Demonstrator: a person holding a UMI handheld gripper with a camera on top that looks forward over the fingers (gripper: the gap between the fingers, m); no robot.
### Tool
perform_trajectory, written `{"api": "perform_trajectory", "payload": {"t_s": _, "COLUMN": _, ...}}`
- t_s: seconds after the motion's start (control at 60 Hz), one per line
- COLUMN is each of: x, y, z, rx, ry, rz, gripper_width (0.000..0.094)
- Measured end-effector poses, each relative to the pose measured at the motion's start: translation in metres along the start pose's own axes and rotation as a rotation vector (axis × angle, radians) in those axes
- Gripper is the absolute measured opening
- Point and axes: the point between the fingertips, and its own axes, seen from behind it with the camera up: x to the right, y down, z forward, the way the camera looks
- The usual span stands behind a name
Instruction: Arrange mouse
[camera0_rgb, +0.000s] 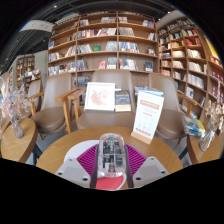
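Between the gripper (111, 170) jaws, a translucent mouse (111, 153) is held, both pads pressing it. It hangs over the round bench (60, 150) near its front edge.

Your view is evenly and fairly brightly lit by indoor overhead light; the source itself cannot be seen. Shadows are soft and faint on the round table (60, 150). Note a pale sheen on the mouse (111, 152) held between the fingers. Expect strong wide-angle distortion: the bookshelves (105, 45) bow outward and lean at the sides. The standing sign (148, 112) is legible only as blocks; fine print is unreadable.
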Motion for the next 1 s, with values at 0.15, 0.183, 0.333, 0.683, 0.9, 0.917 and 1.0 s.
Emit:
{"api": "perform_trajectory", "payload": {"t_s": 0.15, "x": -0.056, "y": 0.034, "z": 0.056, "rx": -0.087, "ry": -0.036, "rz": 0.032, "gripper_width": 0.0413}}
{"api": "perform_trajectory", "payload": {"t_s": 0.183, "x": -0.060, "y": 0.048, "z": 0.065, "rx": -0.107, "ry": -0.026, "rz": 0.035, "gripper_width": 0.0414}}
{"api": "perform_trajectory", "payload": {"t_s": 0.333, "x": -0.064, "y": 0.084, "z": 0.089, "rx": -0.155, "ry": 0.005, "rz": 0.050, "gripper_width": 0.0427}}
{"api": "perform_trajectory", "payload": {"t_s": 0.683, "x": -0.046, "y": 0.081, "z": 0.072, "rx": -0.118, "ry": 0.089, "rz": 0.005, "gripper_width": 0.0851}}
{"api": "perform_trajectory", "payload": {"t_s": 0.9, "x": -0.042, "y": 0.056, "z": -0.043, "rx": -0.050, "ry": 0.074, "rz": -0.019, "gripper_width": 0.0854}}
{"api": "perform_trajectory", "payload": {"t_s": 0.917, "x": -0.041, "y": 0.055, "z": -0.055, "rx": -0.043, "ry": 0.077, "rz": -0.019, "gripper_width": 0.0854}}
{"api": "perform_trajectory", "payload": {"t_s": 1.0, "x": -0.037, "y": 0.056, "z": -0.117, "rx": -0.018, "ry": 0.075, "rz": 0.001, "gripper_width": 0.0855}}
